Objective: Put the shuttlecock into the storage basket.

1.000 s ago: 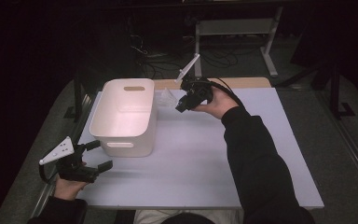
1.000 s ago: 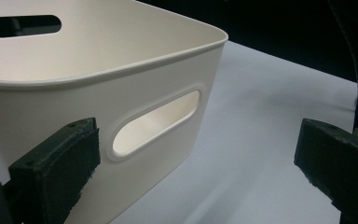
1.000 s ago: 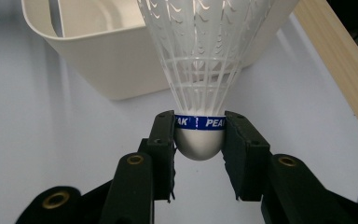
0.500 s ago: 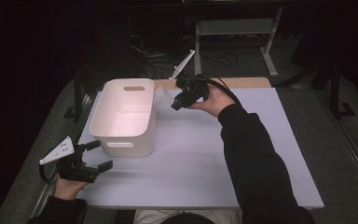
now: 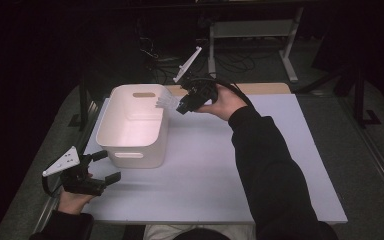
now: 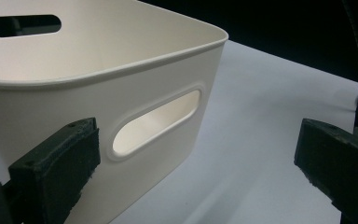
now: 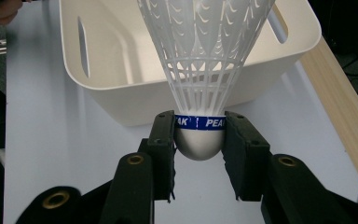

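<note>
A white plastic shuttlecock (image 7: 200, 74) with a blue band is clamped by its rounded cork in my right gripper (image 7: 199, 140); its skirt points toward the white bin (image 7: 135, 105). From above, my right gripper (image 5: 180, 106) holds the shuttlecock (image 5: 166, 102) just over the right rim of the bin (image 5: 111, 131), near its far end. My left gripper (image 5: 106, 167) rests on the table at the front left, jaws wide apart and empty. Through the left gripper view the bin's near wall (image 6: 65, 102) with its handle slot (image 6: 156, 123) stands close ahead of the open left gripper (image 6: 196, 163).
The white table top (image 5: 215, 165) stretches right of the bin. A wooden strip (image 5: 260, 88) runs along its far edge. Behind it stand a metal frame (image 5: 252, 30) and loose cables (image 5: 155, 50) on the dark floor. The person's dark sleeve (image 5: 270, 170) crosses the table's right half.
My right gripper has risen and moved left with the shuttlecock, from beside the bin's far right corner to over its right rim. The left gripper has stayed still.
</note>
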Demonstrator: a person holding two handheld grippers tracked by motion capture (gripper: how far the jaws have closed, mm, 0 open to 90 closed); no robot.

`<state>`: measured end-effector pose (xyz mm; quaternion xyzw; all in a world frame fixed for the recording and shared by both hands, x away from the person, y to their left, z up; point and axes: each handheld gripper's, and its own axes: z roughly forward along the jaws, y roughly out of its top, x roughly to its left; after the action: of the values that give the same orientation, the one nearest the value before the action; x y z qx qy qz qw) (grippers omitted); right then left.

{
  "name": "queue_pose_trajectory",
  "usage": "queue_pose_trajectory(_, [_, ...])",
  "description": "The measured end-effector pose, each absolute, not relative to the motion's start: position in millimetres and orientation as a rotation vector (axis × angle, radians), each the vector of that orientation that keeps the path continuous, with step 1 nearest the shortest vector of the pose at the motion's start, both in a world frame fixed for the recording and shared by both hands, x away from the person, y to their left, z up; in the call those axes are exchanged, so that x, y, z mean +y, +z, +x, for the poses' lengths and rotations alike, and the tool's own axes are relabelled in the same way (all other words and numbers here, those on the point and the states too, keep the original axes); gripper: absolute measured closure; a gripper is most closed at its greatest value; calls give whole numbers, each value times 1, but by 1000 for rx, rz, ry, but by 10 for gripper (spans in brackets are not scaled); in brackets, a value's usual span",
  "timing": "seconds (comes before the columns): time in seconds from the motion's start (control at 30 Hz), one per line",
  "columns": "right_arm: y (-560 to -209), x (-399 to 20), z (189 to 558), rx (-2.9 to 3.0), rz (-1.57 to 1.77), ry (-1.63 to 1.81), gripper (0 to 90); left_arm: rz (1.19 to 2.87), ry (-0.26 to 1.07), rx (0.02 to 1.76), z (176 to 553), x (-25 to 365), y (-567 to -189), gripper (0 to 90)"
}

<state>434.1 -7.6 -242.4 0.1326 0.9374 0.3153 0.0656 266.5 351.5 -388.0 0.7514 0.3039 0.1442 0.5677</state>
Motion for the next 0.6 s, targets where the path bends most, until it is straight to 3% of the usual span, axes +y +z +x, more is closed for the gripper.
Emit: queue_pose_trajectory(0.6, [-233,20,429,2833,335,958,643,1765,340,711,266,352,-388,0])
